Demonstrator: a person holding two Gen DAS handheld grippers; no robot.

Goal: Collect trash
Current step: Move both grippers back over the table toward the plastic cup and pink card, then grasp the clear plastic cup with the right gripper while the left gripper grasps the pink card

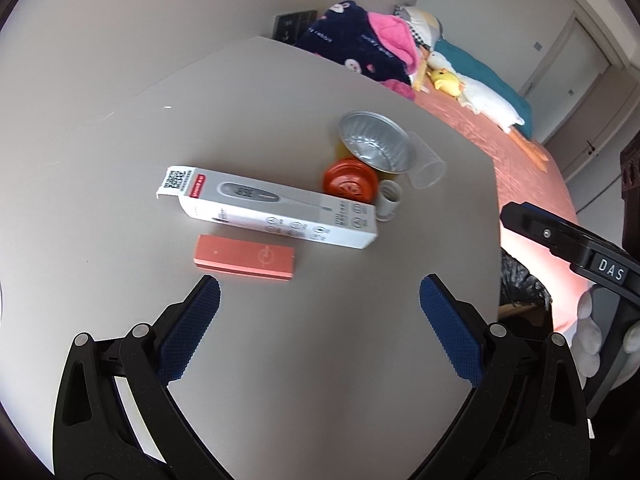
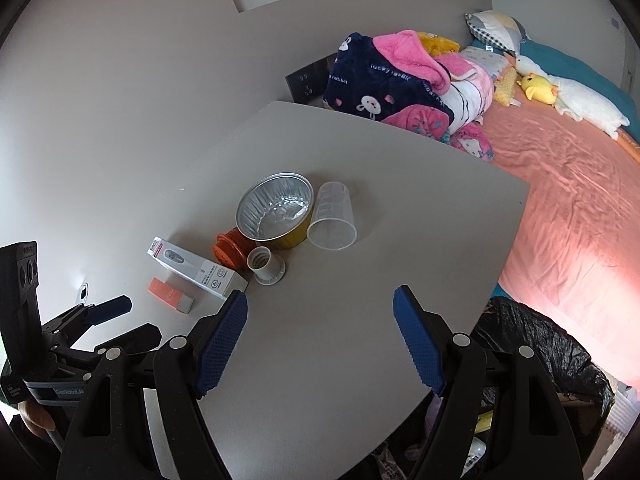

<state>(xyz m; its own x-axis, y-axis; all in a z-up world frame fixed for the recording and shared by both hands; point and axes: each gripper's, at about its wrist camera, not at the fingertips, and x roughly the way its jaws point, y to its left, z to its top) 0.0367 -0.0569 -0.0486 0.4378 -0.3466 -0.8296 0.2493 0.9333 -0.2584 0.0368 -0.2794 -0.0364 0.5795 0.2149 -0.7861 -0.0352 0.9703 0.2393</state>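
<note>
Trash lies on a grey table (image 1: 280, 360) (image 2: 400, 220): a white thermometer box (image 1: 272, 208) (image 2: 196, 266), a small pink box (image 1: 245, 257) (image 2: 171, 295), an orange lid (image 1: 350, 180) (image 2: 230, 246), a foil bowl (image 1: 374, 146) (image 2: 275, 210), a clear plastic cup on its side (image 1: 426, 160) (image 2: 333, 218) and a small white cap (image 1: 389, 199) (image 2: 267, 266). My left gripper (image 1: 320, 288) is open and empty, just short of the pink box. My right gripper (image 2: 320, 300) is open and empty, short of the cap.
A bin with a black bag (image 2: 536, 360) (image 1: 520, 280) stands below the table's right edge. A bed with a pink sheet (image 2: 560, 200), blankets (image 2: 400, 80) and plush toys lies beyond. The right gripper's body (image 1: 568, 240) shows at the right of the left wrist view.
</note>
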